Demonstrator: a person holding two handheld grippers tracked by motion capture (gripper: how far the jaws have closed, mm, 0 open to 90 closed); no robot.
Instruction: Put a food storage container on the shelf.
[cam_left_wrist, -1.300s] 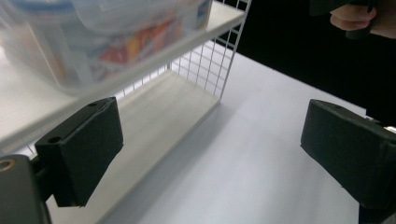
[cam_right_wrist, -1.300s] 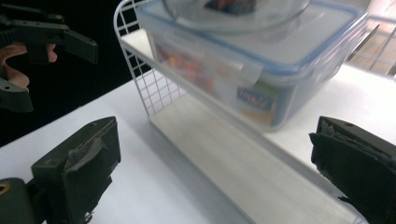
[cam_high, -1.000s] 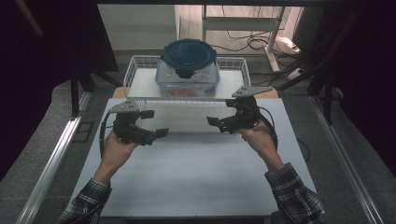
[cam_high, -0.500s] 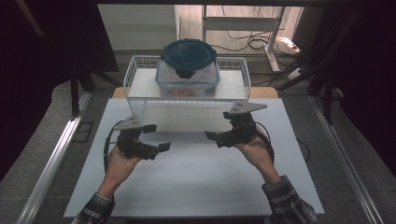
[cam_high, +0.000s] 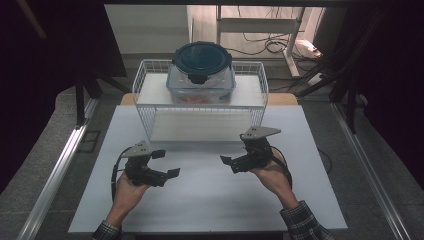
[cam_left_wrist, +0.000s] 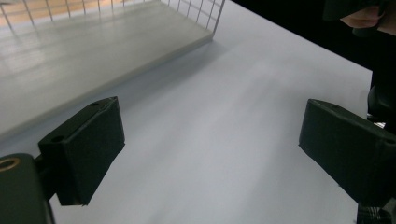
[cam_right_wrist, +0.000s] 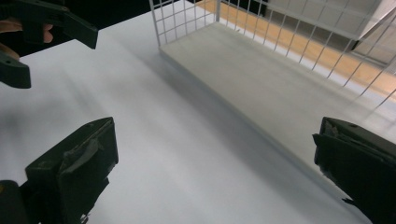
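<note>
Both black two-jaw grippers, left (cam_high: 165, 163) and right (cam_high: 233, 152), hover jaws wide open and empty, pointing inward at each other, near the white wire basket (cam_high: 145, 107), whose long axis runs left-right.

Two handheld grippers: the left gripper (cam_high: 165, 163) at seven o'clock and the right gripper (cam_high: 234, 155) at five o'clock. One white wire basket (cam_high: 145, 80) sits at twelve o'clock. One clear food container (cam_high: 201, 86) with one dark round lid (cam_high: 202, 56) stands in it.
</note>
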